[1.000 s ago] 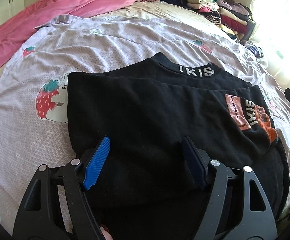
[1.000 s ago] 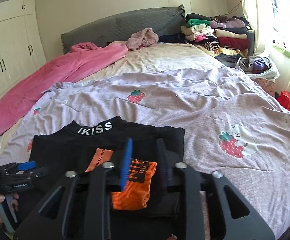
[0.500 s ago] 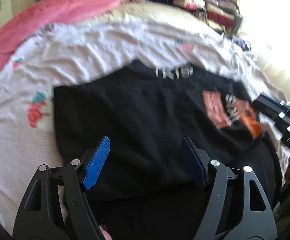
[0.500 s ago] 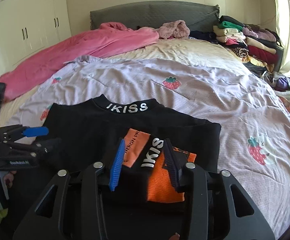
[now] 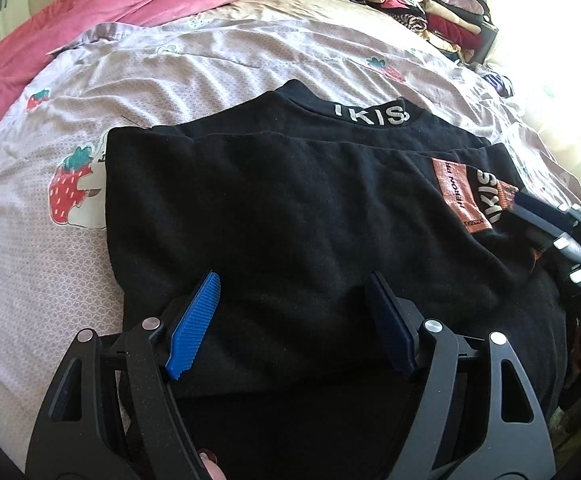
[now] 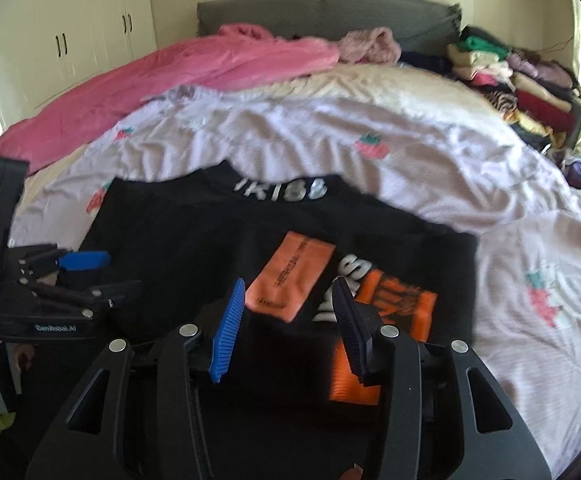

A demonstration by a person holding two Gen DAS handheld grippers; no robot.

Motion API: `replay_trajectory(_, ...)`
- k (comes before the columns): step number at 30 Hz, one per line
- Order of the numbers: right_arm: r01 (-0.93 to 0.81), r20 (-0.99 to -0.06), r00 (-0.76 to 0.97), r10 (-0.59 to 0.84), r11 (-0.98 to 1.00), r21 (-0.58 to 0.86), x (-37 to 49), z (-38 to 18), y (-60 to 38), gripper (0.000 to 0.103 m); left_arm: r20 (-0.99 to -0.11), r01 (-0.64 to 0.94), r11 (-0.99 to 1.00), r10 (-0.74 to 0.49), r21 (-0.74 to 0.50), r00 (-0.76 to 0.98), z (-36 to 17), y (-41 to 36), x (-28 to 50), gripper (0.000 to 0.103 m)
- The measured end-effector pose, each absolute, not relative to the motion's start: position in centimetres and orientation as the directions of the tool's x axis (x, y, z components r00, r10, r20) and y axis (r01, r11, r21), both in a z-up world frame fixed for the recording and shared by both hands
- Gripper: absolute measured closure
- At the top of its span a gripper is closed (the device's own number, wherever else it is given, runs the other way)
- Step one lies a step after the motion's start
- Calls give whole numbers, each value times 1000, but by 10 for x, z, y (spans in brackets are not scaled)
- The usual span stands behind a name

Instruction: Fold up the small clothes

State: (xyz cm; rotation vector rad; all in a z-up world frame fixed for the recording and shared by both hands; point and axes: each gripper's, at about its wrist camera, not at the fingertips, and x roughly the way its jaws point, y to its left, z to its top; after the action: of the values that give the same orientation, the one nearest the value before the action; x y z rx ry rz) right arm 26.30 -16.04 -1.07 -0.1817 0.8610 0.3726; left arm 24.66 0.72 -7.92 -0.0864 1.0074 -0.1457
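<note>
A black top (image 5: 290, 208) with white "IKISS" lettering on the collar lies on the bed, both sleeves folded in; the right sleeve shows an orange patch (image 5: 456, 192). It also shows in the right wrist view (image 6: 194, 248), with the orange patch (image 6: 290, 276). My left gripper (image 5: 294, 320) is open and empty over the top's near hem. My right gripper (image 6: 286, 328) is open and empty over the folded sleeve, and shows at the right edge of the left wrist view (image 5: 558, 236). The left gripper shows in the right wrist view (image 6: 86, 276).
The bed has a lilac strawberry-print sheet (image 5: 170, 68). A pink blanket (image 6: 194, 68) lies at the back left. A stack of folded clothes (image 6: 506, 76) sits at the back right. White wardrobes (image 6: 62, 36) stand to the left.
My right gripper opened wider and moved left and forward over the folded sleeve. My left gripper stayed open, shifting slightly over the hem.
</note>
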Motion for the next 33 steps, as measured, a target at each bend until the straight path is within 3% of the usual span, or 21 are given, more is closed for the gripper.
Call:
replay_trajectory(2,-360,-818,566,105,924,-130,269,-29,-158,56,-835,80,986,-166,-146,524,-79,8,247,35)
replay_trajectory(6,-341,-832,526,177,940,-16,277,-34,-175,53,-834,78,987,-162,-142,527,-79,8,246,35)
replay_trajectory(16,-349,-820,541,188,937,-16,273,-29,-174,51,-832,70,988,-156,-140,532,-79,8,244,35)
replay_trajectory(24,-428,-771,541,337,899,93,263,-8,-168,51,-832,64,988,-152,-139,534,-74,10,238,36)
replay_trajectory(33,-489,-828,473,302,872,39,258,-28,-146,47,-836,55,990,-137,-128,531,-71,11,231,36)
